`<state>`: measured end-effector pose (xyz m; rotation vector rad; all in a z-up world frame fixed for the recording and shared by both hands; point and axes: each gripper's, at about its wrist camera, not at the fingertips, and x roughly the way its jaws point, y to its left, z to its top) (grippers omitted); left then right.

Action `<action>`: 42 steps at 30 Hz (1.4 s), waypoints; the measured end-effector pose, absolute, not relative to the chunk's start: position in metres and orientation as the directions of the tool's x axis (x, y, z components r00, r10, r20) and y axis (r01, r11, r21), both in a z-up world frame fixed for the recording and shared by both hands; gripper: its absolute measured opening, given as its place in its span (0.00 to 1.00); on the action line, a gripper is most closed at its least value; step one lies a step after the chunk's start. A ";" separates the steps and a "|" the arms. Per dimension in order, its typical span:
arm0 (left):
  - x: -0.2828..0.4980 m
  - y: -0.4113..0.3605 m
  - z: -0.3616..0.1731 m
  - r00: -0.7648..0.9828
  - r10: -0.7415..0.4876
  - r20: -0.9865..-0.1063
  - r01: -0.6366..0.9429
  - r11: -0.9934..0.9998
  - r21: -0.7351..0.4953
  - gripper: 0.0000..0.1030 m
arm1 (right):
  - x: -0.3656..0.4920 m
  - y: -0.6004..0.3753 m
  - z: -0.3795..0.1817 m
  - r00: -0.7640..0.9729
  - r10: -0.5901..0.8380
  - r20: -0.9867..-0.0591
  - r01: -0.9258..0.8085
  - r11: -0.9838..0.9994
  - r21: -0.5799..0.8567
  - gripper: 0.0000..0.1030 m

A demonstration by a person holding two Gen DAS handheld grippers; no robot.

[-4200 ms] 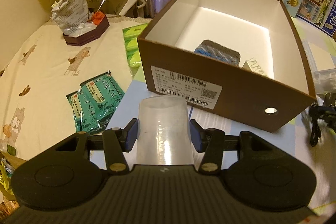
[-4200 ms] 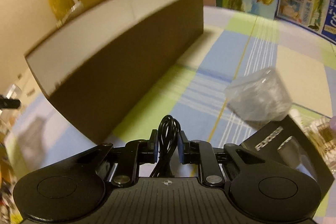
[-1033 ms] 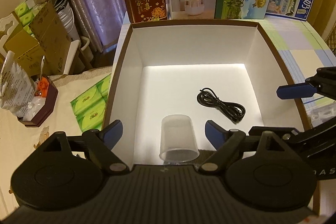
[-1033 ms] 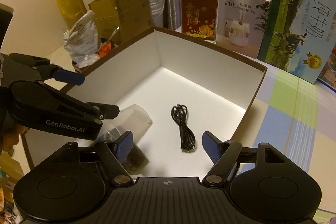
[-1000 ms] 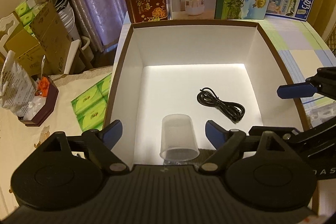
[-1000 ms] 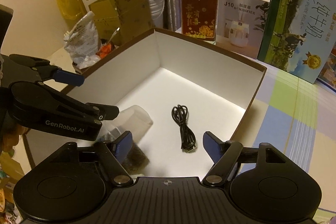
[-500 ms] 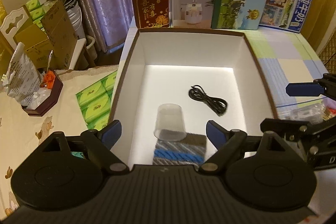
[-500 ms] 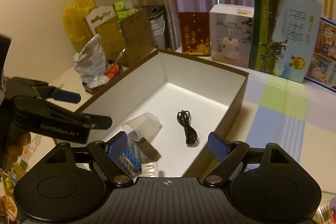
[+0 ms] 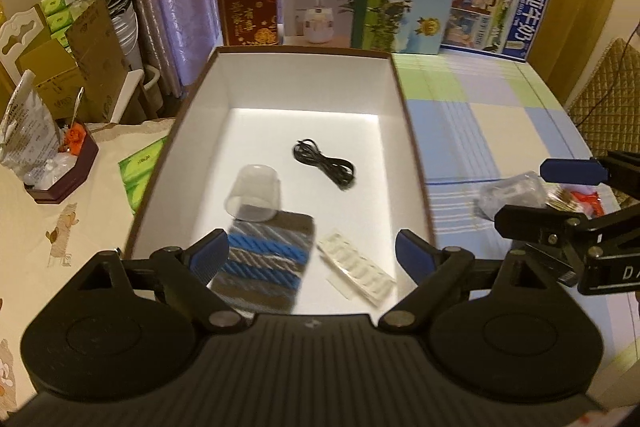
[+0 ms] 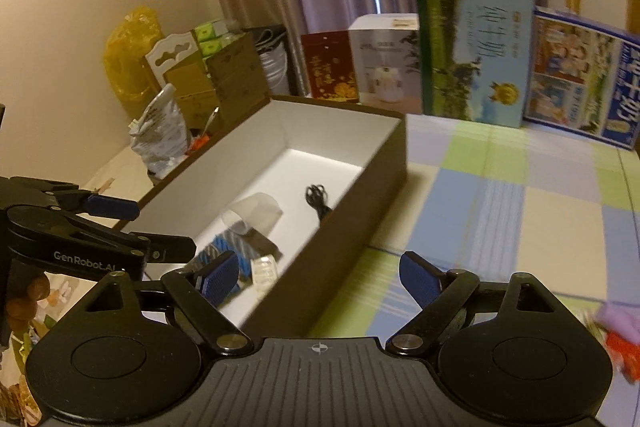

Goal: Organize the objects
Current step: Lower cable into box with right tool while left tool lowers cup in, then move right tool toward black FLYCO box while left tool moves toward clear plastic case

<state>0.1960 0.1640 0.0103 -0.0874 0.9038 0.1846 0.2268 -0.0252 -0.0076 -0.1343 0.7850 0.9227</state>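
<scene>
Box (image 9: 412, 147), brown outside and white inside, lies ahead of our left gripper (image 9: 312, 251), holding cup (image 9: 254, 197), cable (image 9: 324, 165), striped cloth (image 9: 264, 267). Left view alone shows blister strip (image 9: 356, 269) whole. Both grippers spread, just opening, empty; right gripper (image 10: 320, 275).

Left wrist view: above the brown box's (image 9: 414, 131) near end, looking steeply down its length. Right wrist view: beside its right corner, angled lower. Shared: box interior, cartons behind.

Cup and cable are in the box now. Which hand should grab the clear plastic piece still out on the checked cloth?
Right, probably. The clear plastic piece lies outside the box, beside the right gripper; the left gripper hangs over the box. Both are open and empty.
</scene>
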 end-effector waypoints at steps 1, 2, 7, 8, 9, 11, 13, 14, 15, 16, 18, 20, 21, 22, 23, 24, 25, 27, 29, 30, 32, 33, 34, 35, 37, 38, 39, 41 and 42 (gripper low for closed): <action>0.194 0.158 0.011 0.605 0.119 -0.787 -0.193 0.981 0.000 0.86 | 0.225 -0.032 -0.008 0.355 0.661 -0.661 -0.753 0.622 0.217 0.83; 0.192 0.153 0.011 0.607 0.114 -0.787 -0.189 0.982 -0.004 0.86 | 0.223 -0.038 -0.008 0.358 0.657 -0.663 -0.749 0.626 0.216 0.83; 0.185 0.121 0.011 0.604 0.078 -0.793 -0.155 0.988 -0.021 0.86 | 0.219 -0.073 -0.011 0.377 0.627 -0.682 -0.718 0.663 0.213 0.83; 0.185 0.116 0.010 0.604 0.070 -0.794 -0.149 0.989 -0.025 0.86 | 0.219 -0.080 -0.012 0.380 0.619 -0.687 -0.710 0.672 0.213 0.83; 0.184 0.109 0.010 0.603 0.060 -0.795 -0.140 0.990 -0.032 0.86 | 0.219 -0.088 -0.012 0.385 0.613 -0.691 -0.702 0.680 0.212 0.83; 0.184 0.095 0.009 0.604 0.043 -0.796 -0.123 0.992 -0.040 0.86 | 0.220 -0.103 -0.014 0.395 0.596 -0.699 -0.685 0.698 0.208 0.83; 0.184 0.083 0.008 0.601 0.033 -0.799 -0.109 0.993 -0.041 0.86 | 0.221 -0.118 -0.015 0.405 0.581 -0.707 -0.670 0.714 0.203 0.83; 0.185 0.077 0.007 0.601 0.026 -0.799 -0.102 0.994 -0.044 0.86 | 0.222 -0.126 -0.016 0.410 0.573 -0.710 -0.662 0.722 0.200 0.83; 0.186 0.072 0.006 0.600 0.019 -0.800 -0.095 0.994 -0.048 0.86 | 0.222 -0.133 -0.016 0.414 0.565 -0.714 -0.656 0.729 0.196 0.84; 0.188 0.066 0.006 0.599 0.012 -0.801 -0.089 0.995 -0.051 0.86 | 0.222 -0.139 -0.017 0.419 0.556 -0.718 -0.649 0.737 0.191 0.84; 0.190 0.055 0.004 0.598 0.002 -0.802 -0.079 0.995 -0.056 0.86 | 0.226 -0.152 -0.019 0.428 0.540 -0.724 -0.634 0.751 0.185 0.84; 0.193 0.045 0.002 0.594 -0.008 -0.805 -0.071 0.995 -0.063 0.86 | 0.229 -0.165 -0.020 0.435 0.525 -0.731 -0.620 0.764 0.180 0.84; 0.194 0.041 0.000 0.591 -0.013 -0.807 -0.068 0.995 -0.067 0.86 | 0.230 -0.172 -0.021 0.439 0.518 -0.734 -0.614 0.769 0.176 0.84; 0.196 0.036 -0.002 0.587 -0.021 -0.809 -0.063 0.995 -0.072 0.86 | 0.232 -0.176 -0.022 0.442 0.513 -0.736 -0.609 0.774 0.174 0.84; 0.197 0.031 -0.004 0.585 -0.027 -0.811 -0.059 0.995 -0.076 0.86 | 0.233 -0.181 -0.023 0.444 0.508 -0.738 -0.603 0.779 0.173 0.84; 0.200 0.026 -0.005 0.582 -0.034 -0.812 -0.055 0.995 -0.081 0.86 | 0.236 -0.185 -0.025 0.446 0.501 -0.742 -0.597 0.784 0.172 0.84; 0.202 0.021 -0.007 0.579 -0.042 -0.815 -0.049 0.995 -0.086 0.86 | 0.238 -0.191 -0.026 0.449 0.496 -0.743 -0.590 0.789 0.170 0.84; 0.206 0.013 -0.011 0.573 -0.048 -0.818 -0.043 0.995 -0.089 0.86 | 0.243 -0.197 -0.030 0.450 0.487 -0.749 -0.582 0.796 0.168 0.84; 0.211 0.006 -0.014 0.567 -0.049 -0.822 -0.041 0.995 -0.088 0.86 | 0.249 -0.203 -0.035 0.445 0.482 -0.755 -0.579 0.798 0.168 0.85; 0.214 0.003 -0.016 0.565 -0.049 -0.824 -0.041 0.995 -0.088 0.86 | 0.251 -0.205 -0.038 0.441 0.478 -0.759 -0.579 0.798 0.166 0.85; 0.219 -0.002 -0.020 0.557 -0.047 -0.829 -0.045 0.995 -0.087 0.86 | 0.256 -0.209 -0.045 0.433 0.481 -0.763 -0.592 0.789 0.161 0.86; 0.221 -0.004 -0.022 0.554 -0.046 -0.832 -0.048 0.995 -0.087 0.86 | 0.259 -0.209 -0.049 0.427 0.480 -0.766 -0.597 0.786 0.159 0.87; 0.223 -0.005 -0.025 0.549 -0.043 -0.834 -0.052 0.995 -0.085 0.86 | 0.262 -0.210 -0.053 0.418 0.476 -0.774 -0.603 0.782 0.155 0.88; 0.225 -0.006 -0.027 0.543 -0.037 -0.839 -0.057 0.995 -0.081 0.86 | 0.265 -0.210 -0.058 0.403 0.485 -0.776 -0.619 0.769 0.159 0.90; 0.228 -0.006 -0.032 0.529 -0.023 -0.848 -0.069 0.995 -0.070 0.86 | 0.270 -0.209 -0.066 0.386 0.500 -0.775 -0.646 0.746 0.159 0.92; 0.229 -0.006 -0.034 0.522 -0.016 -0.853 -0.075 0.995 -0.065 0.86 | 0.274 -0.207 -0.071 0.372 0.506 -0.778 -0.666 0.729 0.156 0.94; 0.230 -0.006 -0.036 0.518 -0.012 -0.856 -0.080 0.995 -0.062 0.86 | 0.277 -0.206 -0.074 0.361 0.515 -0.777 -0.686 0.711 0.152 0.96; 0.231 -0.004 -0.039 0.508 0.004 -0.861 -0.094 0.994 -0.051 0.86 | 0.284 -0.202 -0.081 0.354 0.532 -0.769 -0.721 0.679 0.137 0.98; 0.231 -0.003 -0.040 0.505 0.010 -0.863 -0.101 0.994 -0.047 0.86 | 0.288 -0.200 -0.085 0.346 0.539 -0.768 -0.735 0.664 0.134 0.98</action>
